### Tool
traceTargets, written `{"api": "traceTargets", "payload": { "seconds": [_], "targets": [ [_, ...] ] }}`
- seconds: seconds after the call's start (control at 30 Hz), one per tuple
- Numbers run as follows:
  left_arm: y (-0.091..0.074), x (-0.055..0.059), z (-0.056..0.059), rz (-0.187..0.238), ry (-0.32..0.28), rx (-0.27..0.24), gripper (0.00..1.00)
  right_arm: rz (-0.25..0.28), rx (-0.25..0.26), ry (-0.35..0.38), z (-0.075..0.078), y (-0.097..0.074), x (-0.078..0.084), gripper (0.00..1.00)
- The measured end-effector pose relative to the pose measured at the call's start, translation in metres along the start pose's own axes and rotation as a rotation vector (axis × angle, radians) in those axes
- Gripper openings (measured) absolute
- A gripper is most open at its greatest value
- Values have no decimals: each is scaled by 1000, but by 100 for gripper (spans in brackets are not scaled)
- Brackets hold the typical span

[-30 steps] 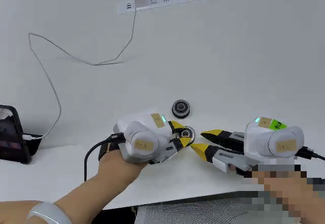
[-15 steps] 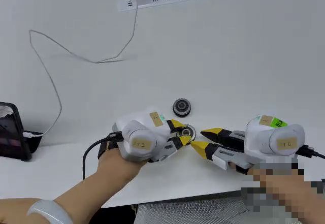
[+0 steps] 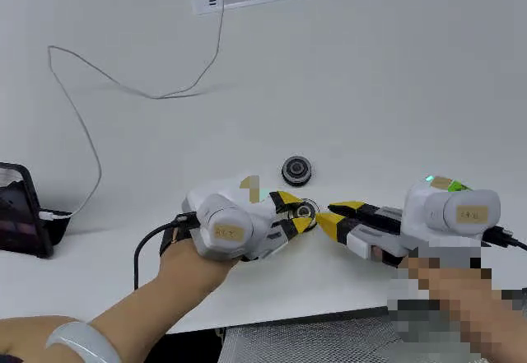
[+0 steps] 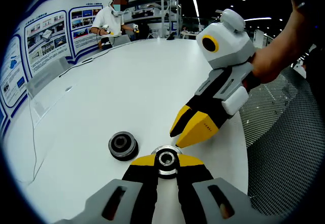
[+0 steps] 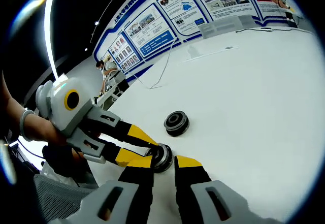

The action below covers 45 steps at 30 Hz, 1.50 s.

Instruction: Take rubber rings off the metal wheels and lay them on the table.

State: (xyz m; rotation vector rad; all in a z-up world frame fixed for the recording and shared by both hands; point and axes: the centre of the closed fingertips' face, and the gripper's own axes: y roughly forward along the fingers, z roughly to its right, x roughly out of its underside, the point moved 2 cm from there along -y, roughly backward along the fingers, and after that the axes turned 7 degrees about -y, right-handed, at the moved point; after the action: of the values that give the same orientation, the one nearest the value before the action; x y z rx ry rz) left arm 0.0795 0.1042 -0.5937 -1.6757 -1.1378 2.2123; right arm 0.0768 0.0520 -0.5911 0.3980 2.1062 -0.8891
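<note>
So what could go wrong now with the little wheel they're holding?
1. The left gripper pinches the held wheel just at its jaw tips, so a tug from the open right gripper could pop it loose.
2. A loose wheel might roll off the table, whose edge is close.
3. The right gripper's tips could bump the left gripper's jaws instead of catching the wheel.

My left gripper point(image 3: 301, 213) and right gripper point(image 3: 327, 214): white housings, black jaws, yellow tips.
Each carries a tan label point(image 3: 226, 232); a black cable point(image 3: 152, 244) exits the left gripper's rear, with a white wristband point(image 3: 76, 340) farther behind it.
</note>
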Motion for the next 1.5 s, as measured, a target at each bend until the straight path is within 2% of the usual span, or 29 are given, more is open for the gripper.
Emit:
{"api": "traceTargets", "payload": {
  "seconds": [0.33, 0.6, 0.97, 1.37, 1.5],
  "targets": [
    [0, -1, 1, 3, -3, -1, 14, -3, 8, 83, 7, 3, 3, 15],
    [1, 0, 1, 4, -4, -1, 14, -5, -8, 132, 2, 6, 5, 14],
    [1, 0, 2, 10, -8, -2, 14, -24, -16, 165, 2, 9, 11, 14],
    [0, 0, 2, 16, -13, -4, 14, -15, -41, 277, 2, 11, 14, 13],
    [0, 0, 2, 17, -14, -4, 14, -14, -48, 293, 1, 11, 14, 12]
  ]
}}
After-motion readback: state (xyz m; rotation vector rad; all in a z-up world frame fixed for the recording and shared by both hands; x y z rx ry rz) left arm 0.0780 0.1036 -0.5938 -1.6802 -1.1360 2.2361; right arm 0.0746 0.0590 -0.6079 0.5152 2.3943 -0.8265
